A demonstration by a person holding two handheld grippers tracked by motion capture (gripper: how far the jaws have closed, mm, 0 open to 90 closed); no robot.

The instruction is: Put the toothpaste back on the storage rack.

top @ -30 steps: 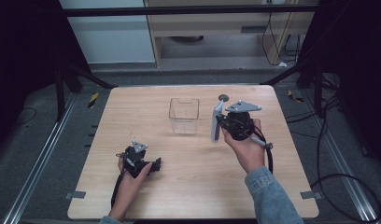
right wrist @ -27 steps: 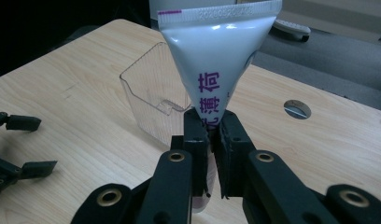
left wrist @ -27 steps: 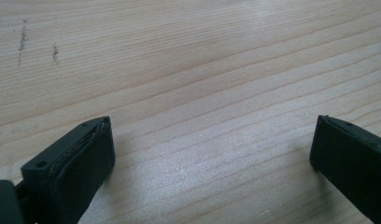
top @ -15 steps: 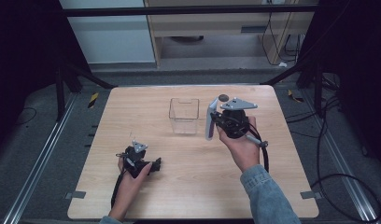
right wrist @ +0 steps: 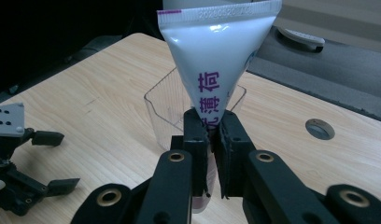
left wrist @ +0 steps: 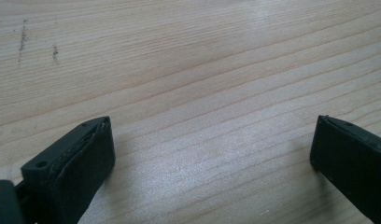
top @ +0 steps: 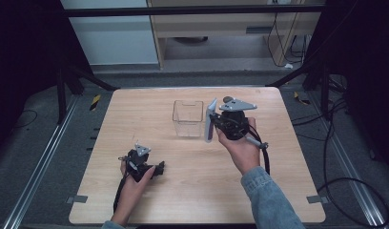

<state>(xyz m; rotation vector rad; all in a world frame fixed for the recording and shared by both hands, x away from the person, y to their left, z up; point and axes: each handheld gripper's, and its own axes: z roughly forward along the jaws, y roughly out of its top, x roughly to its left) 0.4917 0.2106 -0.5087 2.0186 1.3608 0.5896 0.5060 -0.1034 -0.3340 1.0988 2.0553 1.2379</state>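
Clamped in the right gripper (right wrist: 212,135): a white tube (right wrist: 216,60) with purple lettering, pinched low on its body, flat crimped end up, long axis close to upright. Held above the wooden table (top: 288,157) just to the right of a clear square container (top: 188,118) in the high view, tube (top: 210,120) right beside the container's right wall, contact impossible to judge. From the right gripper view, container (right wrist: 167,112) directly behind the tube, open mouth upward. Probably a drop into that container next: so a short shift leftward, toward the person's left, with the tube kept vertical to clear the rim. Right hand (top: 240,143) much the nearer to the container. Left gripper (top: 141,162) well apart, resting at the near left of the table in the left hand (top: 130,183); jaws spread wide over bare wood in the left gripper view, nothing between them. Risk as judged: the wide crimped end catching on the rim if tilted.
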